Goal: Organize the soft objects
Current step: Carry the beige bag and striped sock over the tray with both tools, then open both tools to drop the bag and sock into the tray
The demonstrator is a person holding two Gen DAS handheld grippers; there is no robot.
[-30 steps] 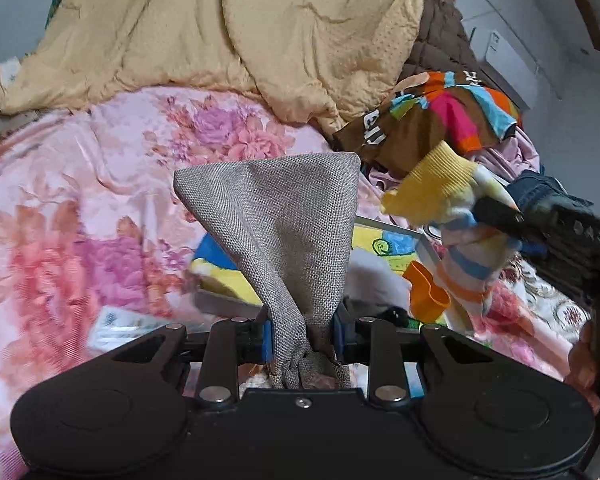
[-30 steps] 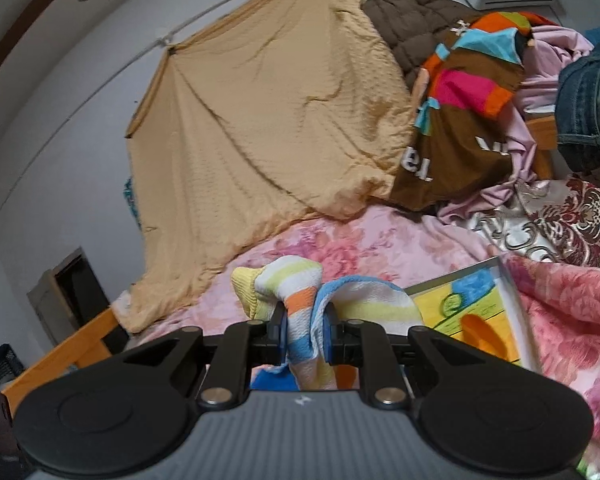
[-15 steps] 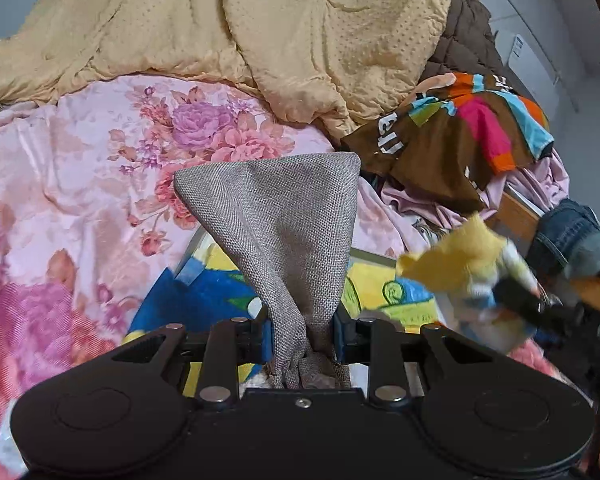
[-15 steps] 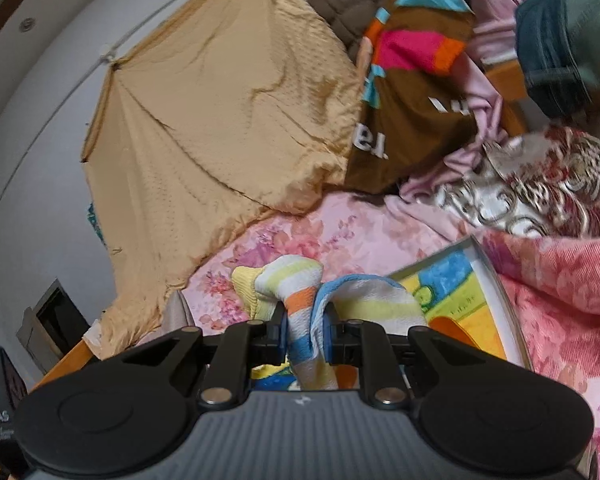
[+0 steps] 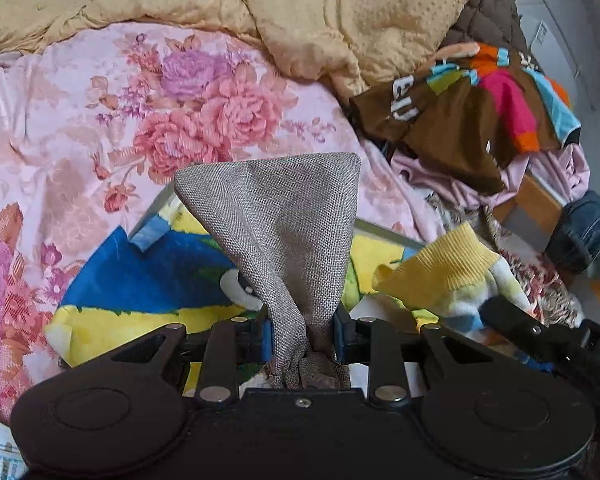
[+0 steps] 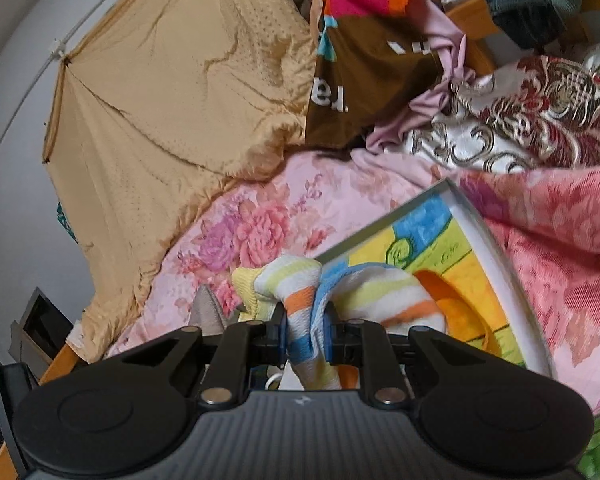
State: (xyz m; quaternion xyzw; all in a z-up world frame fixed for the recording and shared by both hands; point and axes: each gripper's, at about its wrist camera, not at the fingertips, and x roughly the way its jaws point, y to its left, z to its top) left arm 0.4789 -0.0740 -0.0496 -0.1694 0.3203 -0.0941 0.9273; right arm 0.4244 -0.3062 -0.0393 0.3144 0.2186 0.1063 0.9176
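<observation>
Now lower over tray (image 5: 384,229); left hand-held gripper (image 5: 303,334) pinching grey cloth (image 5: 278,224), right hand-held gripper (image 6: 306,330) (nearer tray) pinching striped sock (image 6: 300,292).

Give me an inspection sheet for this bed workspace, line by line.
Surface: pink floral bedspread, rumpled.
Job's things: grey woven cloth pinched in left tool; striped sock pinched in right tool.
Clutter: colourful picture tray under both; brown printed garment; jeans.
Grippers: both shut on fabric.
Cables: nothing seen.
Surroundings: tan quilt heaped behind; red-patterned blanket at right.
</observation>
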